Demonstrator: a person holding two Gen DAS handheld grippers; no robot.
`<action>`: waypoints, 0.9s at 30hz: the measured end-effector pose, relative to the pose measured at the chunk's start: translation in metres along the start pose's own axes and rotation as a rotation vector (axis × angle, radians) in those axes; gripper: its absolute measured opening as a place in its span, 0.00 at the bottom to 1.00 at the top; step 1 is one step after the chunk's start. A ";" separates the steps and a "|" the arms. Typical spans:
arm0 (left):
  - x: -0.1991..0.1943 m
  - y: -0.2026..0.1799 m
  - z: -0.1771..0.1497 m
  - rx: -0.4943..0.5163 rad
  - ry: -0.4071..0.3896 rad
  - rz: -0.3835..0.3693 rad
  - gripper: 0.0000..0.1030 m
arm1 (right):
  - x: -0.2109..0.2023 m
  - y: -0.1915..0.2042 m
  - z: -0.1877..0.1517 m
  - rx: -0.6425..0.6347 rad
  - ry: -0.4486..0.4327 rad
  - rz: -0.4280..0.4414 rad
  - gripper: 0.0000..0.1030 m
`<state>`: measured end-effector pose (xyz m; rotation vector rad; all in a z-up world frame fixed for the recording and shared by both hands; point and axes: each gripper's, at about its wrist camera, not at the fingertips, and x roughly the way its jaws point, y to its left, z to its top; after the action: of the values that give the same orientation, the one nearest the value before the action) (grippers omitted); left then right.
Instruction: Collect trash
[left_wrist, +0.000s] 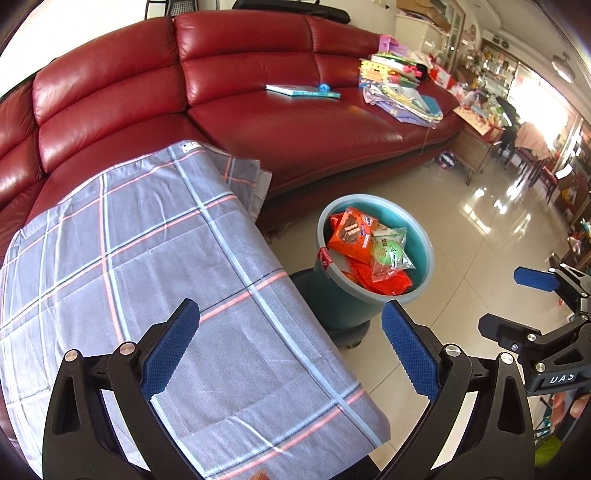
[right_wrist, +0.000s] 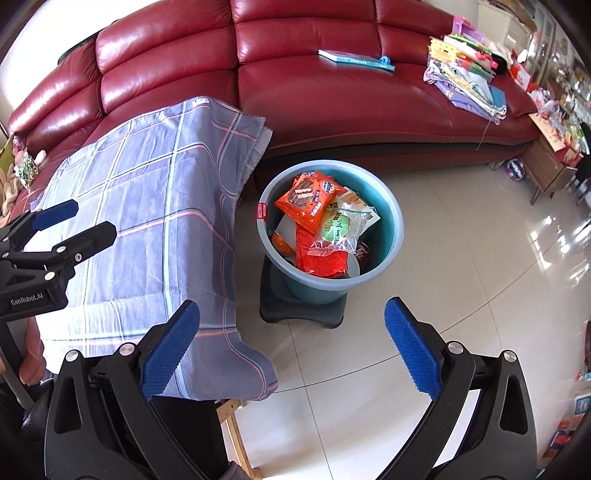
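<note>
A teal bucket (left_wrist: 424, 254) (right_wrist: 391, 218) stands on a low black stool (right_wrist: 273, 299) on the floor beside the cloth-covered table (left_wrist: 147, 240) (right_wrist: 147, 192). It holds wrappers: an orange snack packet (left_wrist: 351, 232) (right_wrist: 306, 199), a clear bag with a green item (left_wrist: 388, 254) (right_wrist: 340, 225) and red wrappers (right_wrist: 321, 258). My left gripper (left_wrist: 291, 343) is open and empty over the table's right edge. My right gripper (right_wrist: 291, 343) is open and empty above the floor in front of the bucket. Each gripper shows at the side of the other's view.
A red leather sofa (left_wrist: 258, 122) (right_wrist: 332, 96) curves behind the table and bucket, with a teal book (left_wrist: 301, 91) (right_wrist: 354, 59) and a pile of papers and toys (left_wrist: 399, 88) (right_wrist: 465, 74). Shiny tiled floor (right_wrist: 461, 280) extends right toward a wooden side table (left_wrist: 476, 147).
</note>
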<state>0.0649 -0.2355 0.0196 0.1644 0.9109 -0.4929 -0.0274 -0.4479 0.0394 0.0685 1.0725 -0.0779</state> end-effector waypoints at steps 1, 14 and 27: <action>-0.003 0.000 -0.002 0.001 -0.003 0.004 0.96 | -0.001 0.001 -0.002 -0.001 0.001 0.001 0.93; -0.015 0.003 -0.014 -0.001 -0.011 0.014 0.96 | -0.001 0.008 -0.015 0.001 0.023 0.000 0.93; -0.003 0.009 -0.018 -0.022 0.013 0.005 0.96 | 0.014 0.009 -0.012 0.011 0.046 0.001 0.93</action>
<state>0.0548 -0.2202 0.0100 0.1504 0.9276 -0.4775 -0.0305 -0.4386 0.0218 0.0814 1.1182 -0.0813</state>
